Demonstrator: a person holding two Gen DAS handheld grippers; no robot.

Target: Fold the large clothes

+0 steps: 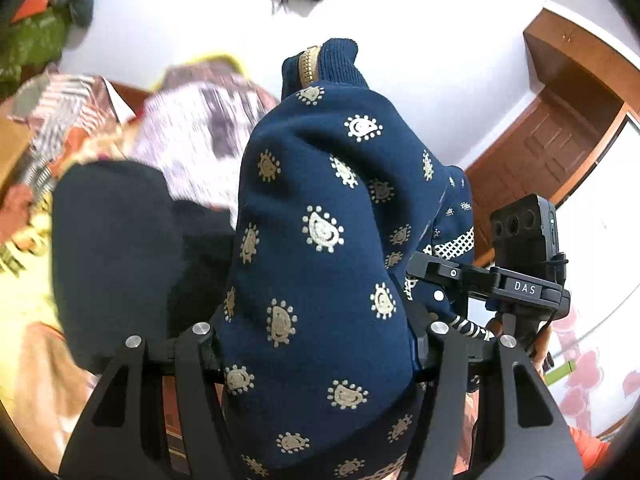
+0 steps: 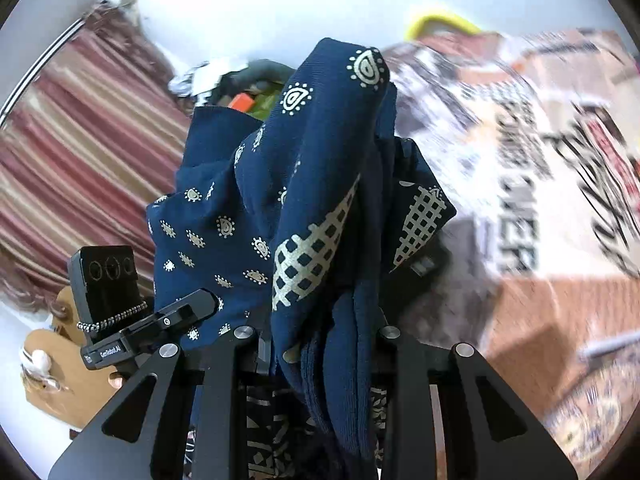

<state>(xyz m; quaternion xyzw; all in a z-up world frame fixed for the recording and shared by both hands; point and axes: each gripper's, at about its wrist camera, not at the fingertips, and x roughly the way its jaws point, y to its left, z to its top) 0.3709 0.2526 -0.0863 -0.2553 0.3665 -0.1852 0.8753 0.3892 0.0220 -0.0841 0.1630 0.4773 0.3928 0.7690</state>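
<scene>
A: What has the left gripper [image 1: 316, 344] got?

B: The navy garment [image 1: 320, 208]. A thick bunch of it fills the gap between the jaws, which are clamped on it. The cloth rises ahead of the gripper and ends in a ribbed collar with a gold zip [image 1: 307, 65] at the top.

A: And the right gripper [image 2: 320, 344]?

B: Closed narrow on a fold of the same garment [image 2: 320, 184]. From there the cloth mounds up ahead of the fingers, with a cream lattice band [image 2: 316, 252] just in front of them, and a tail hangs down between the arms of the gripper.

A: So where is the garment overall?

B: Held between both grippers. From the left wrist view the right gripper [image 1: 424, 280] sits just to the right, touching the cloth. From the right wrist view the left gripper [image 2: 200, 304] is just to the left.

A: Anything behind?

B: Blurred printed bedding [image 2: 520, 184] to the right of the right gripper, a striped curtain [image 2: 88, 140] to its left. A wooden door [image 1: 560, 148] is beyond the left gripper, to its right.
</scene>
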